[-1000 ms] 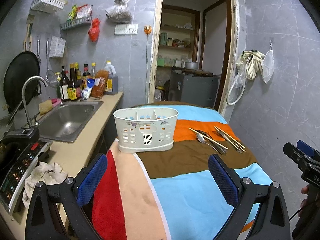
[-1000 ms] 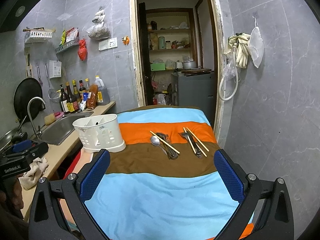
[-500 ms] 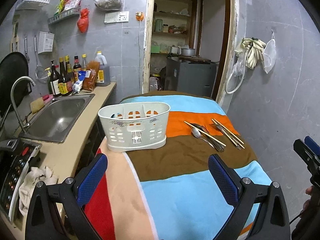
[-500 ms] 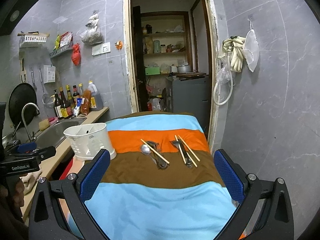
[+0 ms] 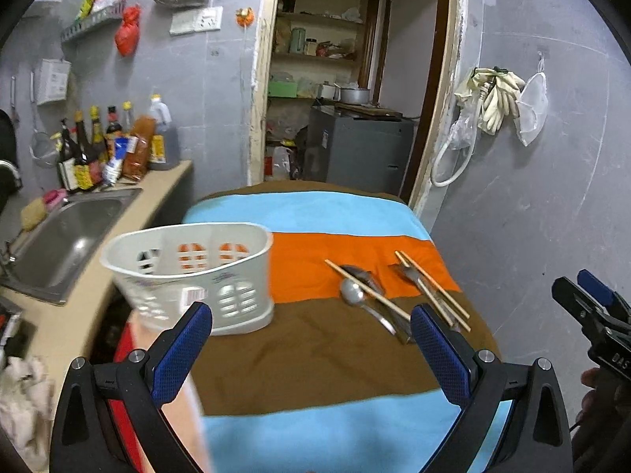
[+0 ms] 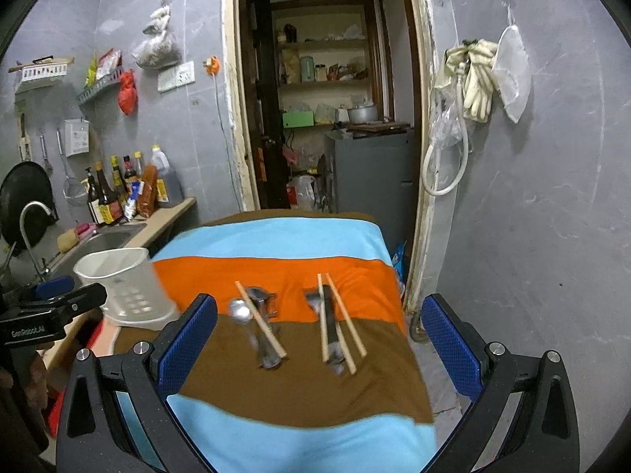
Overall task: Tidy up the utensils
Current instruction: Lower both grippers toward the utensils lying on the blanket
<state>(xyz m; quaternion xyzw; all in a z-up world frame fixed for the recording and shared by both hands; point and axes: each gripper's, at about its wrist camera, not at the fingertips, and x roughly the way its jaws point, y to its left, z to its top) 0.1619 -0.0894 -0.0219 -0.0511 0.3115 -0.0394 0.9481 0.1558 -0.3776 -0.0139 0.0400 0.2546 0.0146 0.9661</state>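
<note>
A white slotted utensil basket [image 5: 193,276] stands at the left of a striped cloth-covered table [image 5: 315,358]; it also shows in the right wrist view [image 6: 126,287]. Two small heaps of utensils lie to its right: a spoon [image 6: 241,311] with a chopstick [image 6: 260,321] and dark cutlery, and a second heap of chopsticks [image 6: 339,323] over a fork. In the left wrist view the same spoon [image 5: 352,291] and chopsticks [image 5: 434,291] lie ahead. My left gripper [image 5: 311,351] is open and empty above the brown stripe. My right gripper [image 6: 319,339] is open and empty, just short of the utensils.
A counter with a steel sink [image 5: 67,232], sauce bottles [image 5: 98,149] and a rag [image 5: 19,390] runs along the left. An open doorway [image 6: 331,118] with a grey cabinet lies behind the table. A grey wall with hanging gloves [image 6: 477,79] is at the right.
Both grippers have moved forward over the table toward the basket and utensils, which now look larger and closer. Both stay open and empty.
</note>
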